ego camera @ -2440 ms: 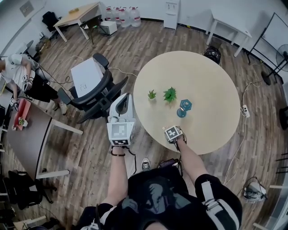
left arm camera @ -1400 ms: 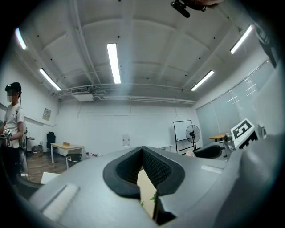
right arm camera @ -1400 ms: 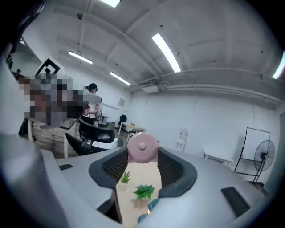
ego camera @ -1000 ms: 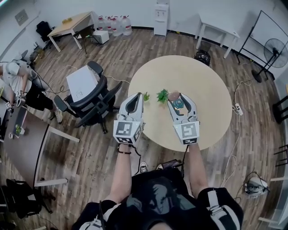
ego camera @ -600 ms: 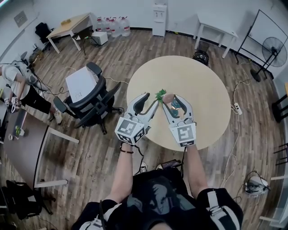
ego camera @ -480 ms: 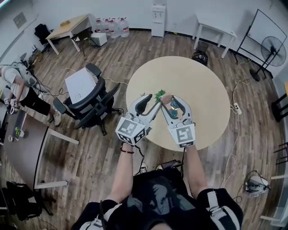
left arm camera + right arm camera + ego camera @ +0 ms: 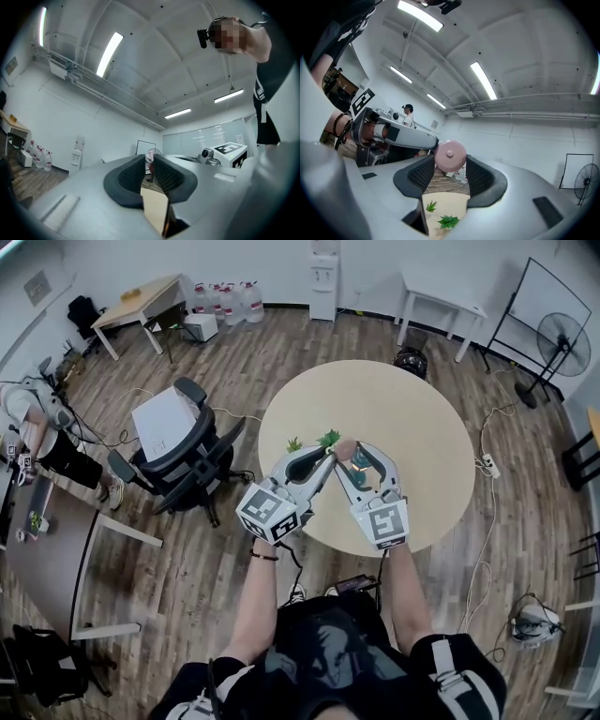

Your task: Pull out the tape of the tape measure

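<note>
On the worktop [image 7: 412, 409], a small plant [image 7: 293, 444] sits left of a bigger plant [image 7: 329, 438]; the tape measure [image 7: 347, 448] is above, just right.

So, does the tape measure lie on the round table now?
No, the pink tape measure is clamped between the pads of the right gripper, raised above the table.
</note>
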Demonstrator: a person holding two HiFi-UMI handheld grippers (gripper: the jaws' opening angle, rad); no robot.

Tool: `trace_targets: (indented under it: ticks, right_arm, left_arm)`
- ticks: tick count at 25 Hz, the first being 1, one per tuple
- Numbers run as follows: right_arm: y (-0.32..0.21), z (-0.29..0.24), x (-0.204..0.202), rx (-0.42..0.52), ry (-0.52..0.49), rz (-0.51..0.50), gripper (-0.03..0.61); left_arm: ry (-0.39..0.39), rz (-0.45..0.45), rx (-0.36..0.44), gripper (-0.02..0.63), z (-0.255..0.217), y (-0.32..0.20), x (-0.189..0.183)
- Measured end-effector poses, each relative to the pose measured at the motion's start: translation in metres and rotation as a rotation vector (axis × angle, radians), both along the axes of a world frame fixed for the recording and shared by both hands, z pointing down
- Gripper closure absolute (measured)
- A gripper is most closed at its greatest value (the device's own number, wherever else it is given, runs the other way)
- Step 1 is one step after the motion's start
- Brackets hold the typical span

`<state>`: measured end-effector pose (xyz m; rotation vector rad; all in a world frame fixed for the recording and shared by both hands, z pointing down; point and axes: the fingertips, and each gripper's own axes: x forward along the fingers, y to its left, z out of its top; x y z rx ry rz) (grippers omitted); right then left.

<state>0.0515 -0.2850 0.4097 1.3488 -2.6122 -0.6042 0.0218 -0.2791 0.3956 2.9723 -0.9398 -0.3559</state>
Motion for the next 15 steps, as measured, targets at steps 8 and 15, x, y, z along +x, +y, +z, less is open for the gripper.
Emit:
trace_targets:
  ticks: [8,15]
  right_arm:
    - [-0.008,0.0,0.016,-0.014,-0.029,0.117,0.365]
    - [-0.018,0.0,0.027,-0.023,-0.04,0.206,0.367]
  left_arm:
    - [-0.028,-0.058,0.015,0.575,-0.008,-0.004,-0.013]
    - [-0.047,-0.164,0.027,0.611,-0.012,-0.014,-0.038]
